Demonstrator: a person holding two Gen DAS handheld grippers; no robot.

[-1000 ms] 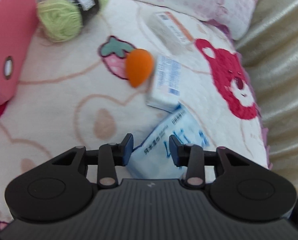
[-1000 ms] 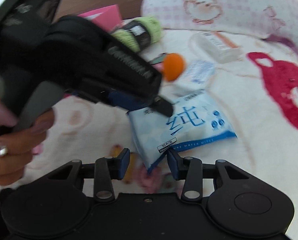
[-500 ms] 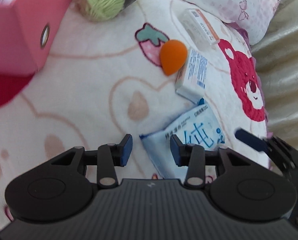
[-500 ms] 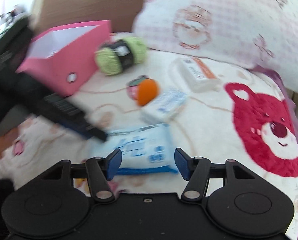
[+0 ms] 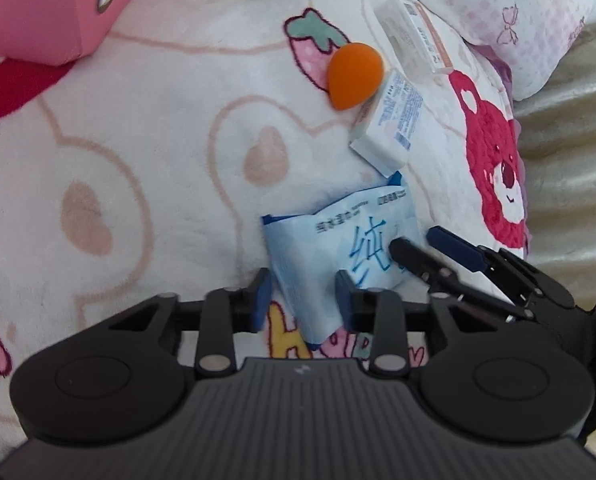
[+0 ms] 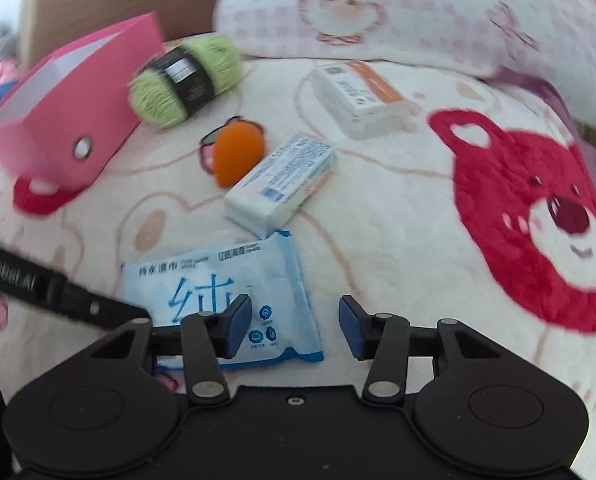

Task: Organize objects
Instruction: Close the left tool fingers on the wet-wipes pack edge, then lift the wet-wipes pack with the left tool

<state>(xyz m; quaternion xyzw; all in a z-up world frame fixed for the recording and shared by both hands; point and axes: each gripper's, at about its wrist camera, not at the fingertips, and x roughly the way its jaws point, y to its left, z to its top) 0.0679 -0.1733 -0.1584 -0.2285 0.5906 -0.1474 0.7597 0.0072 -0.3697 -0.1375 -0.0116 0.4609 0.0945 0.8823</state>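
Note:
A blue and white wet wipes pack (image 5: 338, 236) (image 6: 218, 280) lies crumpled on the bear-print blanket (image 5: 158, 140). My left gripper (image 5: 303, 296) is shut on the pack's near end, which bunches up between the pads. One of its fingers (image 6: 78, 300) comes in from the left in the right wrist view. My right gripper (image 6: 295, 320) (image 5: 416, 240) hovers at the pack's right end. Its jaws are opening, with one finger over the pack and nothing pressed between them.
Beyond the pack lie a blue-printed white box (image 6: 282, 180), an orange teardrop sponge (image 6: 238, 152), a white and orange box (image 6: 358, 96) and a green yarn ball (image 6: 186, 80). An open pink box (image 6: 66, 100) stands at the left. A pink checked pillow (image 6: 378, 8) lies at the back.
My left gripper has rolled and come down over the pack's near end and shut on it. The right gripper has slid to the pack's right end and its jaws have widened.

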